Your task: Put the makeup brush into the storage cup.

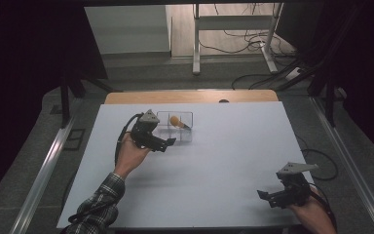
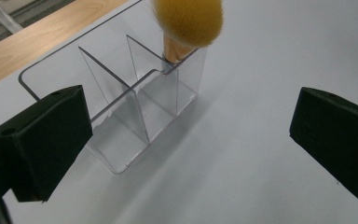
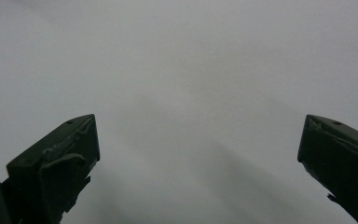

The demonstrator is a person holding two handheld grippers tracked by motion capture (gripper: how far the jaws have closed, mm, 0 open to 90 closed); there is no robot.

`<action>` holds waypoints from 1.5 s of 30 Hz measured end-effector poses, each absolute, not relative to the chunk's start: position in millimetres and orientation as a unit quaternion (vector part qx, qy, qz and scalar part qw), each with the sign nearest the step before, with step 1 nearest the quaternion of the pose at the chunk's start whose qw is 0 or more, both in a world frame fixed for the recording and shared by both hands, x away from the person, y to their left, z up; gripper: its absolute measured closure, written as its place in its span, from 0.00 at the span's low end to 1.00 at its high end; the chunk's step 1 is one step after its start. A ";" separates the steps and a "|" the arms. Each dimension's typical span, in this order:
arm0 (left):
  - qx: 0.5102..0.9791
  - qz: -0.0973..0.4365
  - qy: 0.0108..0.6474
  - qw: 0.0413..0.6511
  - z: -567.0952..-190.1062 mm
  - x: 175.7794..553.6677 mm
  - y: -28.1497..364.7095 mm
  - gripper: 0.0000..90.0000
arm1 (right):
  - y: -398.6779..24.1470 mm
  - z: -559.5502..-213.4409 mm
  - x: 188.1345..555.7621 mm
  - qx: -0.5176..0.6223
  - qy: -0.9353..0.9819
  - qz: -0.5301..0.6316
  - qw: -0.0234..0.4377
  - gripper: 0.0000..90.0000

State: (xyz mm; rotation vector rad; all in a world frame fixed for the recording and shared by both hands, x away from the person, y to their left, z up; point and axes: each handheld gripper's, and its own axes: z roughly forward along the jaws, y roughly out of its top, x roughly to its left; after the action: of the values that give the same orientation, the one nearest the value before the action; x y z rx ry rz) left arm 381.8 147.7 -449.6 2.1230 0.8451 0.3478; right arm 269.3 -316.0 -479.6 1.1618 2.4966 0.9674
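Organizer: clear glossy plastic, smooth thin dividers. Brush: soft golden bristles, light wood-coloured handle. Worktop: smooth matt white sheet, with a bare wood strip at the far edge. Left hand-held gripper: matt black pads. Sleeve: plaid cloth.

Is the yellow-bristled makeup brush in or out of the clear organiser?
In: the yellow-bristled makeup brush stands handle-down in an end compartment of the clear acrylic organiser, bristles above the rim.

In front of me a clear plastic organizer stands upright on the tabletop, split by thin walls into compartments. A brush with a fluffy golden-orange head sits in its far corner compartment, bristles up, its tan handle leaning against the wall.
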 end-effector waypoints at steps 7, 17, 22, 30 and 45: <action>0.840 0.134 0.339 0.403 -451.1 377.6 150.4 0.00 | -316.2 -479.0 269.2 0.396 0.849 0.333 0.110 0.00; 0.846 0.135 0.337 0.391 -450.9 369.7 149.4 0.00 | -316.2 -478.4 269.4 0.395 0.848 0.336 0.108 0.00; 0.843 0.136 0.341 0.392 -451.9 366.2 153.5 0.00 | -316.0 -478.7 269.6 0.395 0.848 0.336 0.108 0.00; 0.835 0.128 0.346 0.407 -450.4 360.5 161.5 0.00 | -315.7 -478.9 269.9 0.394 0.849 0.335 0.108 0.00; 0.831 0.137 0.354 0.406 -450.0 348.0 175.7 0.00 | -315.6 -478.8 270.1 0.394 0.849 0.336 0.109 0.00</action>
State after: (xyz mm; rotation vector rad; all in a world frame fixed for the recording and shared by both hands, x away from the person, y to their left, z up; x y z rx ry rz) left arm 348.0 175.7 -450.0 2.0958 0.8936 0.3448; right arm 270.1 -315.6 -478.8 1.1585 2.4968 0.9871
